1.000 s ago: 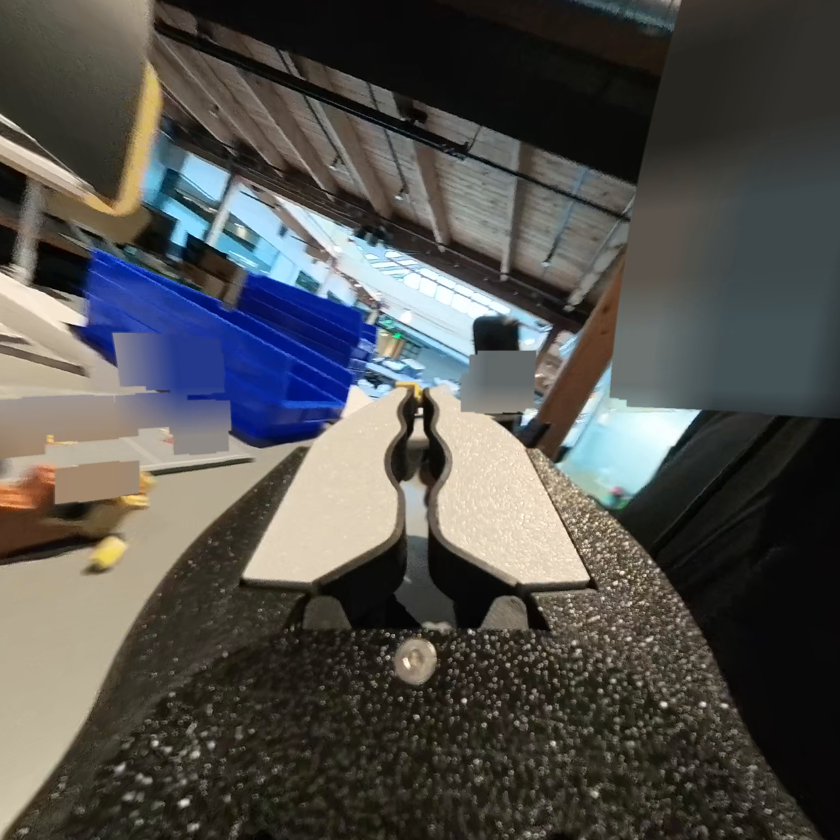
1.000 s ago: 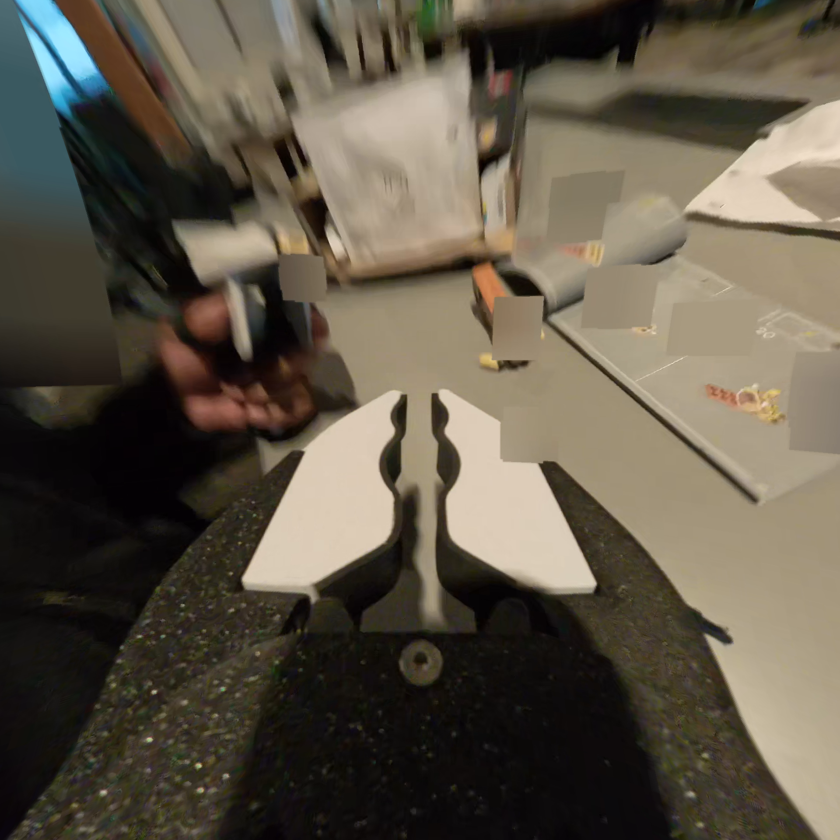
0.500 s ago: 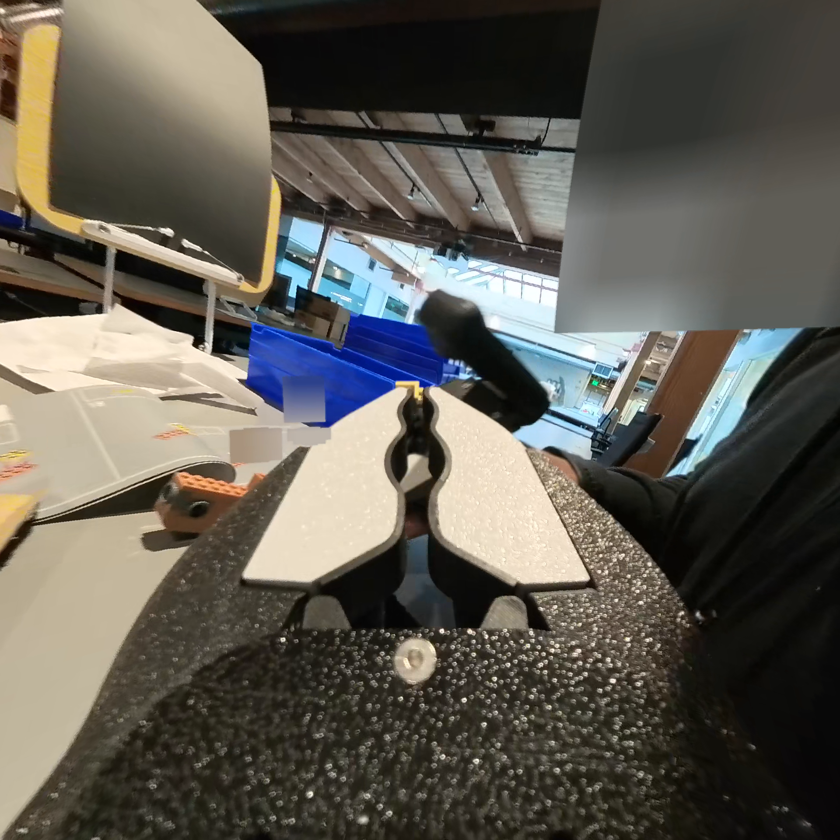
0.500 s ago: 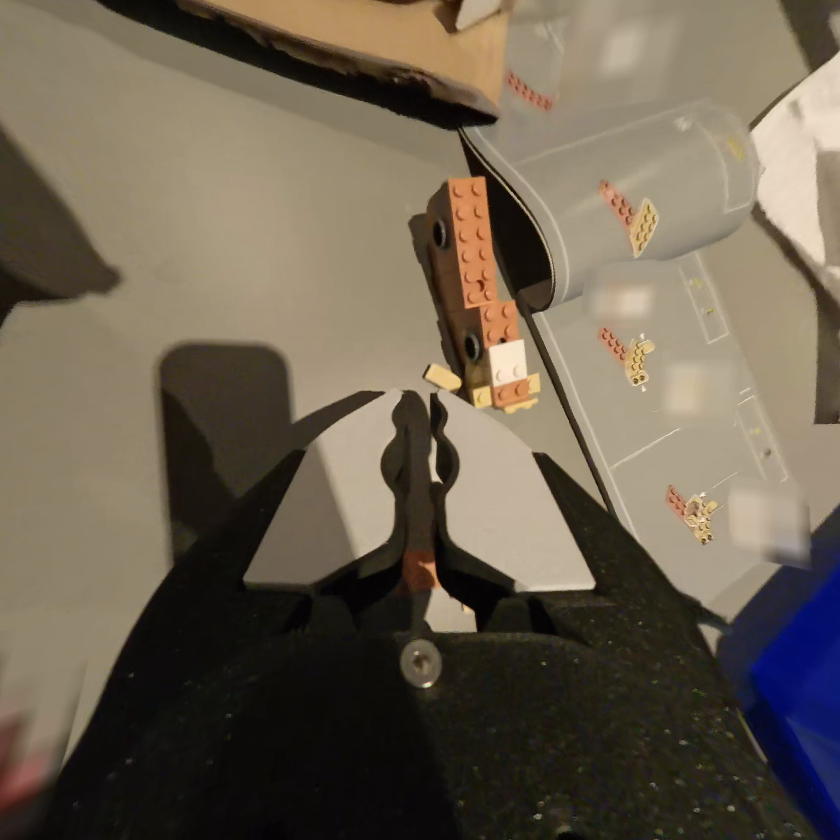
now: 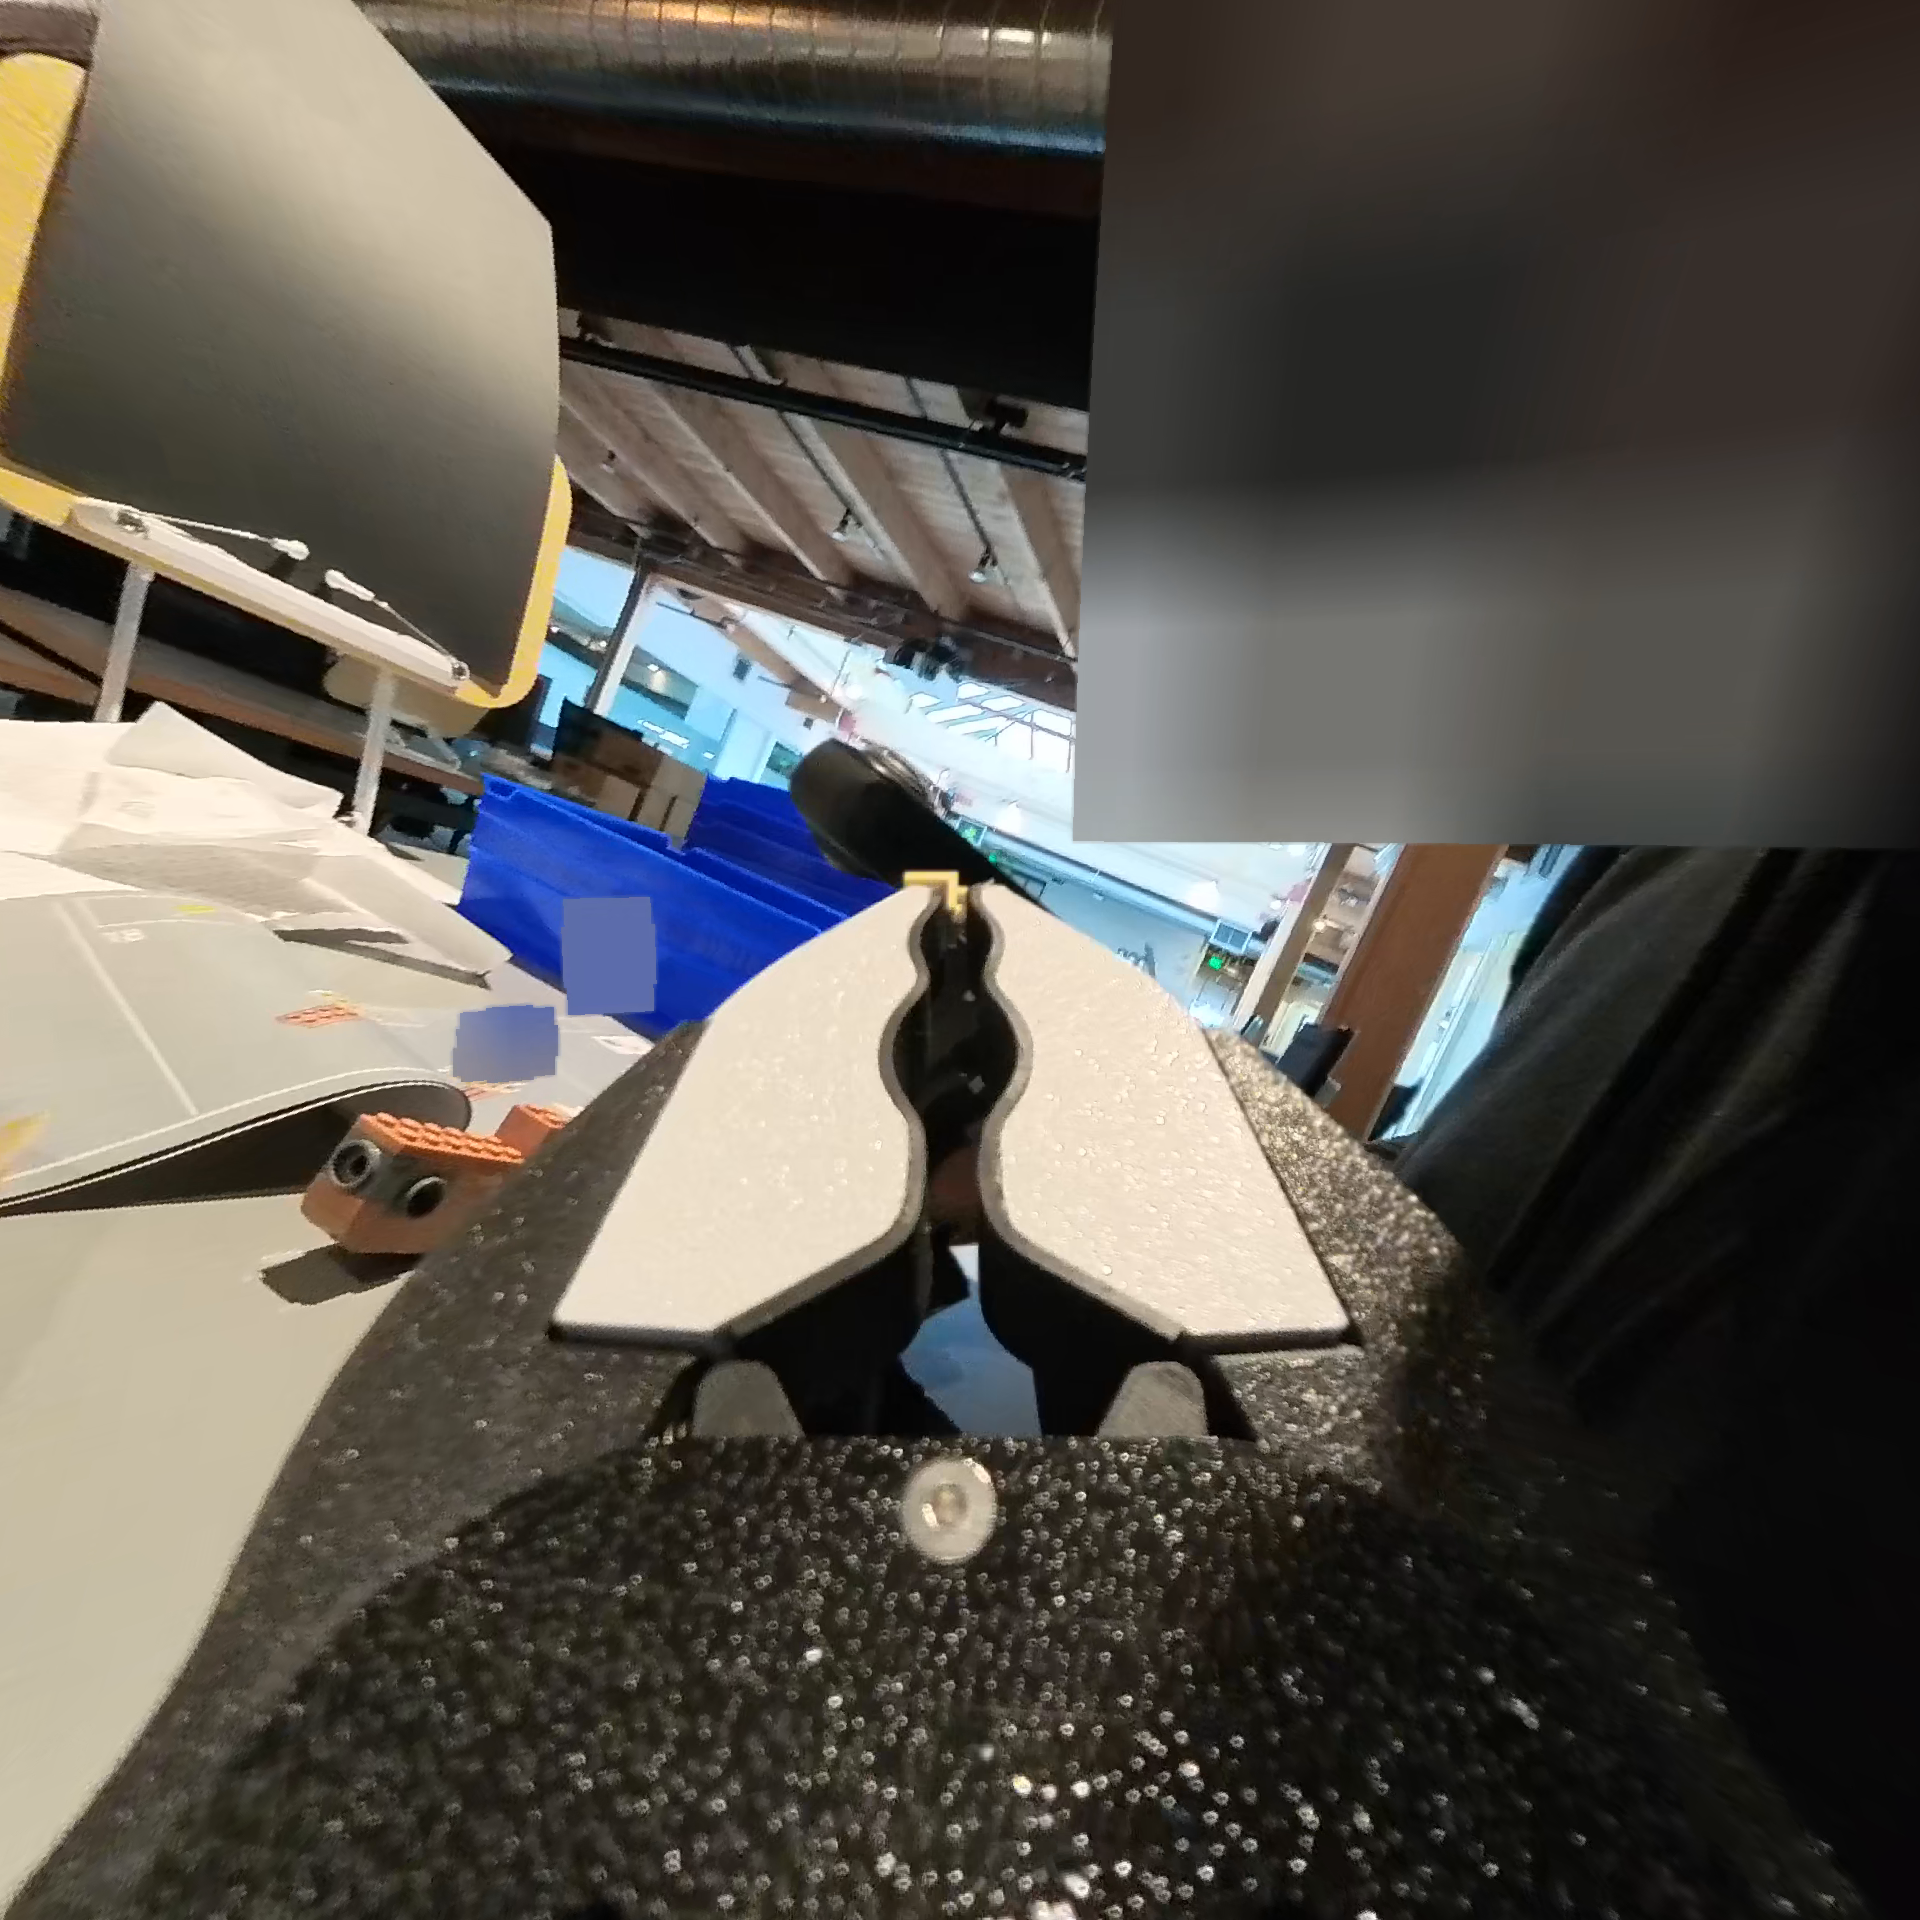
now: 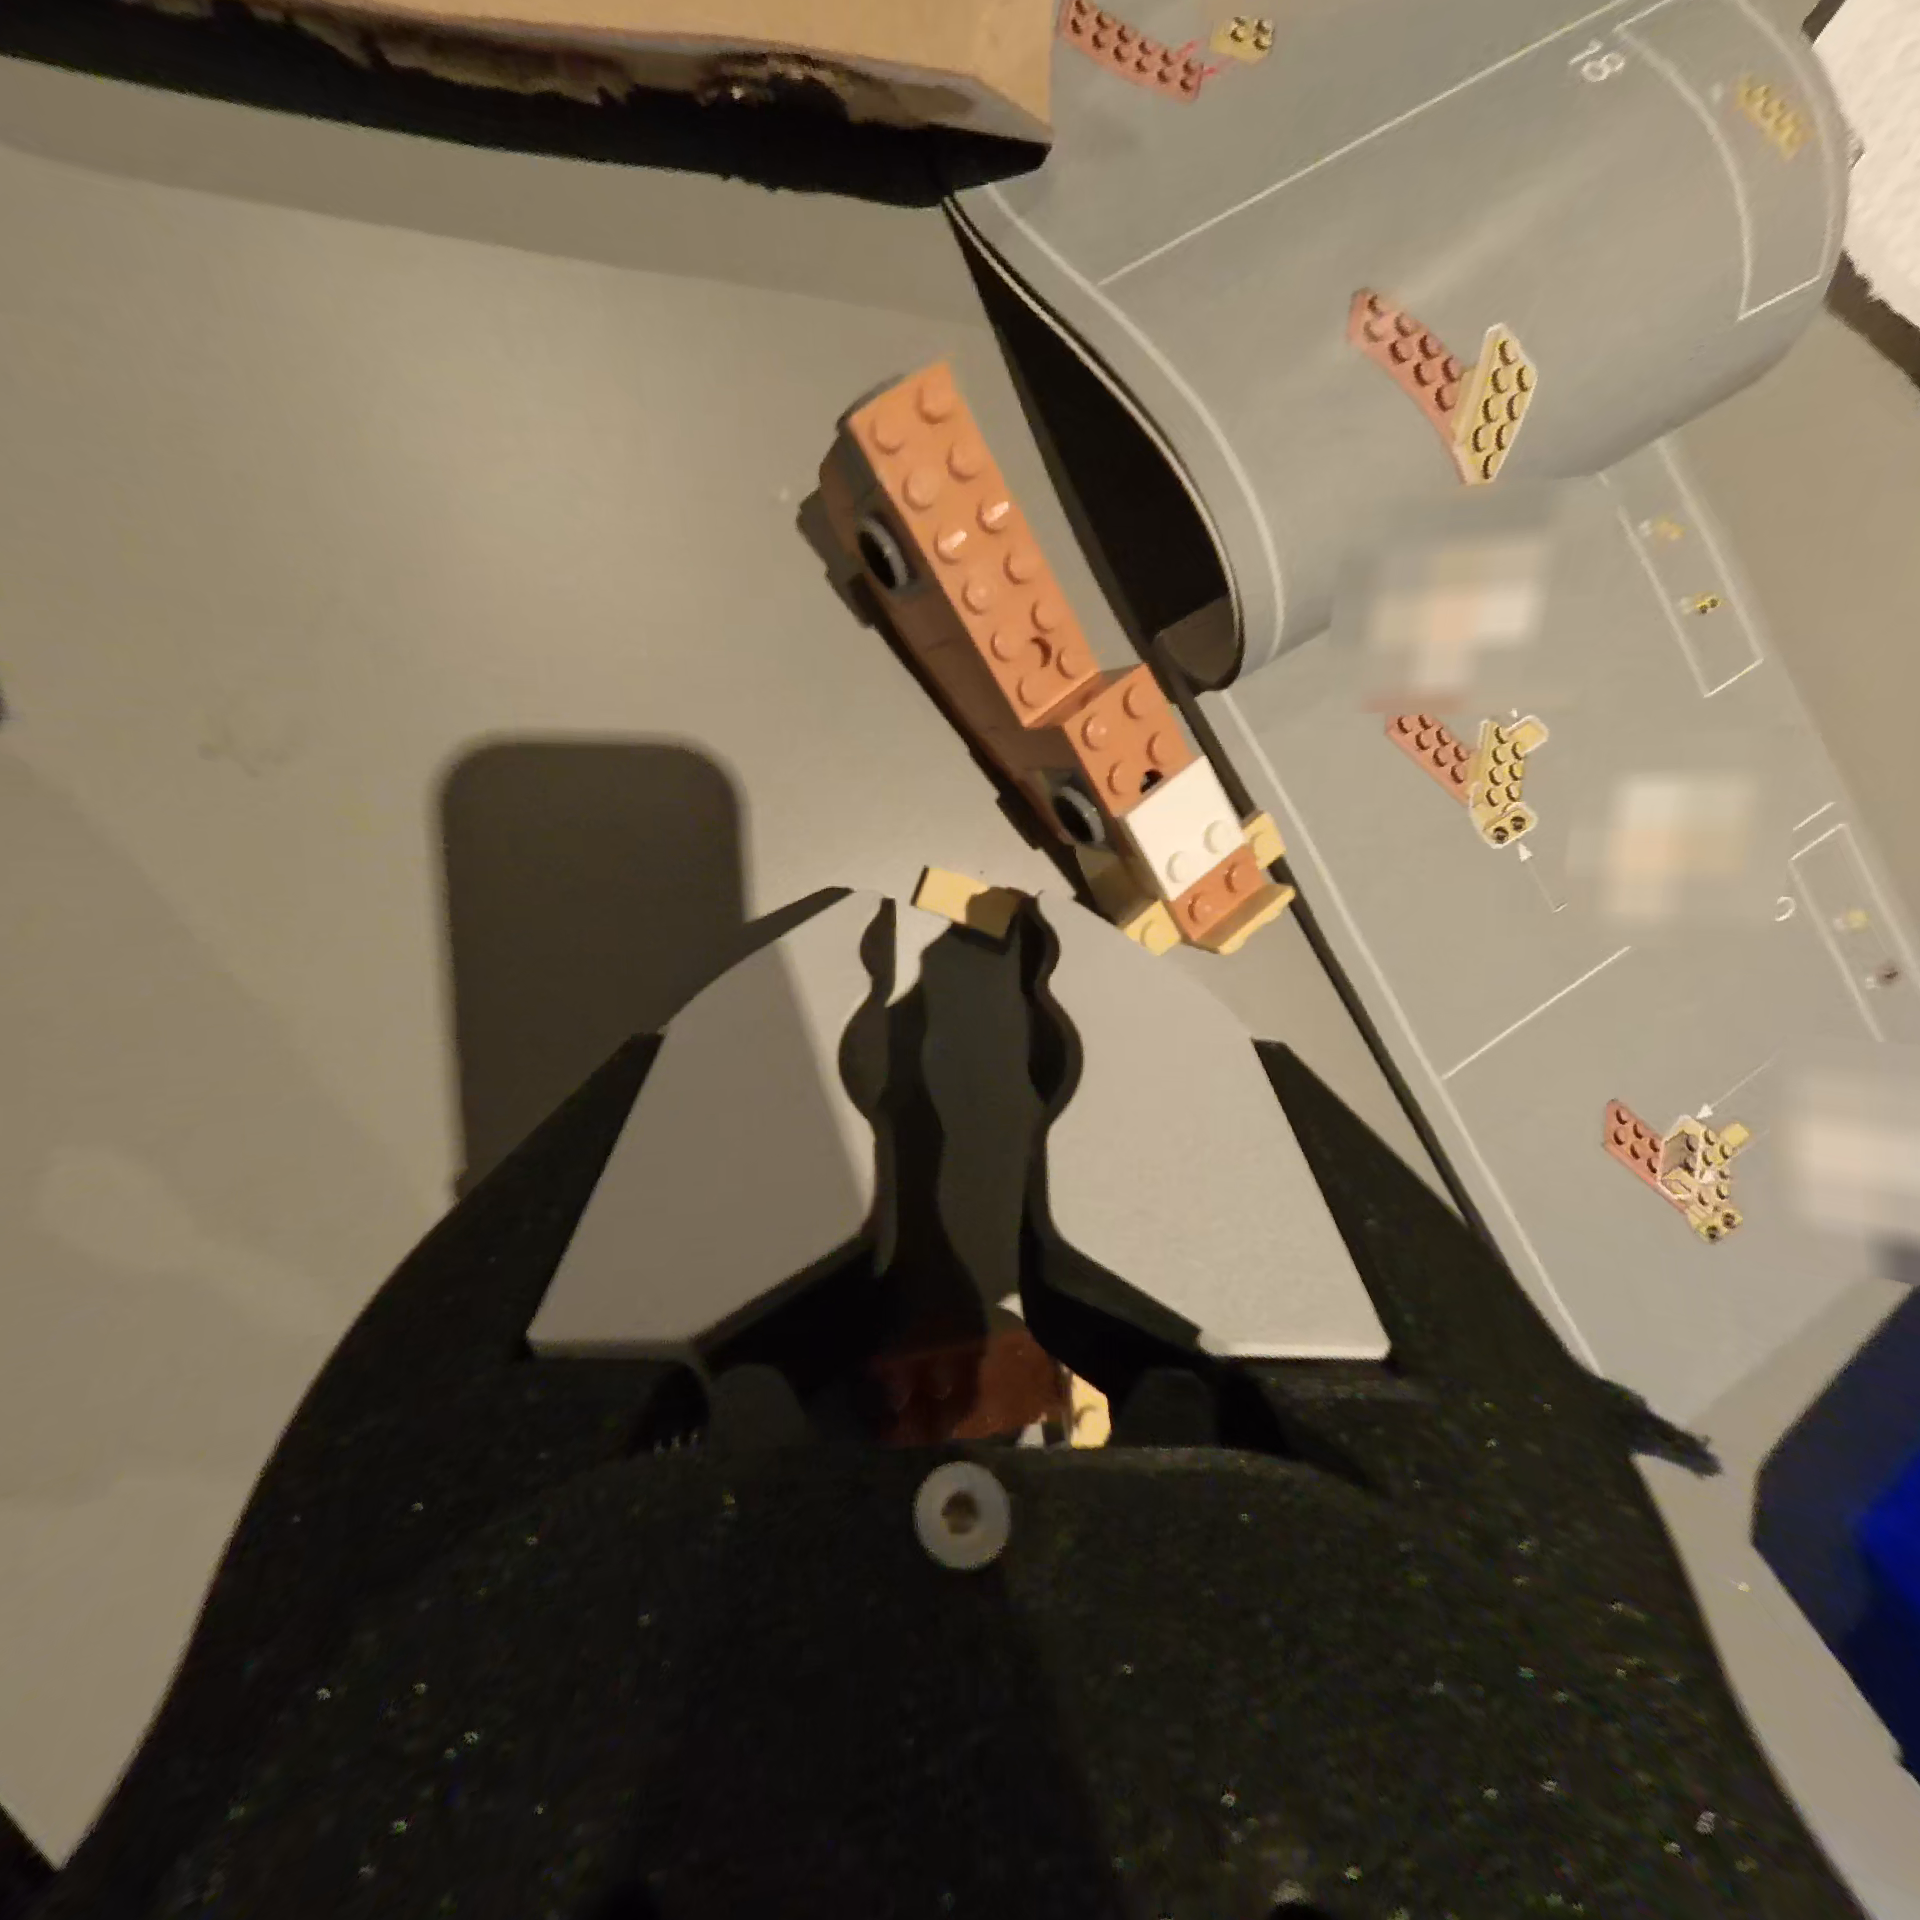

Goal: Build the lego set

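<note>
Left wrist view low over the table, facing level, right wrist view looking steeply down (close), both showing the brown lego build [image 5: 416, 1174] [image 6: 997, 613]

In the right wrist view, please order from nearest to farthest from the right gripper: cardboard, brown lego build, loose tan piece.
From the right gripper:
1. Loose tan piece, at the fingertips.
2. Brown lego build, ahead, slightly right.
3. Cardboard, along the top edge.
</note>
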Tool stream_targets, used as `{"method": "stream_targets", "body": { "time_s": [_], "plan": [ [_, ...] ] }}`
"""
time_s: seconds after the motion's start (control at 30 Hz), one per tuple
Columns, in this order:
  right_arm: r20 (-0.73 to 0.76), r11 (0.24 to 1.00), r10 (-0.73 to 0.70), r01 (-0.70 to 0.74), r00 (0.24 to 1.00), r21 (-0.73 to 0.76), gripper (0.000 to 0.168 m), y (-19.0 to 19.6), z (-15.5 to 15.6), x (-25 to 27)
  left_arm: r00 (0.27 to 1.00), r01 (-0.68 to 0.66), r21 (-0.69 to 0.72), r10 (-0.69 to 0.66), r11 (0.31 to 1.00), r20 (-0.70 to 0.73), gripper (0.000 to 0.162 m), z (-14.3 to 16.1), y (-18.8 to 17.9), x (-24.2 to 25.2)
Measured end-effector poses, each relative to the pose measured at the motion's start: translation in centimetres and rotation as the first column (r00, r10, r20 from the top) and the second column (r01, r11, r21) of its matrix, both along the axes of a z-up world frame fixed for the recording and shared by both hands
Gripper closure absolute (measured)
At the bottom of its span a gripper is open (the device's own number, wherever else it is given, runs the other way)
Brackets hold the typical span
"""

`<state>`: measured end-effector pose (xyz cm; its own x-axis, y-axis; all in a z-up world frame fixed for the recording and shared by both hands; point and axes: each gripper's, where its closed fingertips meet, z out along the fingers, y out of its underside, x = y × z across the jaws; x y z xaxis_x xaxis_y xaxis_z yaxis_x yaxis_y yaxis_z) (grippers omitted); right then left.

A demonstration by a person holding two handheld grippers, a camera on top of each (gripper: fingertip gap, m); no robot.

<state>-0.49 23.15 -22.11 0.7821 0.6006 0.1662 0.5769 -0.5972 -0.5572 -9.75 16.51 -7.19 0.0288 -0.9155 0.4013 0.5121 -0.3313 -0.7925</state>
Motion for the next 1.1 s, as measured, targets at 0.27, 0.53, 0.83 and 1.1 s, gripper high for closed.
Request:
{"method": "stream_targets", "body": {
  "time_s": [0.27, 0.53, 0.83, 1.1],
  "plan": [
    [-0.05, 0.998, 0.03, -0.033, 0.998, -0.062, 0.151, 0.2, -0.2, -0.5, 1.0, 0.001, 0.003, -0.001, 1.0, 0.003, 0.16, 0.0, 0.0, 0.0],
    [-0.157, 0.998, 0.047, -0.051, 0.987, -0.025, 0.151, -0.3, 1.2, -0.9, 1.0, -0.017, 0.006, 0.018, 1.0, -0.02, 0.16, -0.1, 0.1, 0.3],
    [-0.97, 0.981, -0.076, -0.155, 0.232, -0.114, 0.151, -4.1, 12.2, -3.8, 0.963, -0.179, 0.245, 0.22, 0.953, -0.153, 0.16, -0.3, -0.1, 1.8],
    [-0.967, 0.966, -0.19, -0.206, -0.171, -0.154, 0.152, -6.6, 13.5, -2.3, 0.823, -0.183, 0.606, 0.458, 0.774, -0.336, 0.159, -1.8, -1.1, 5.9]
  ]
}}
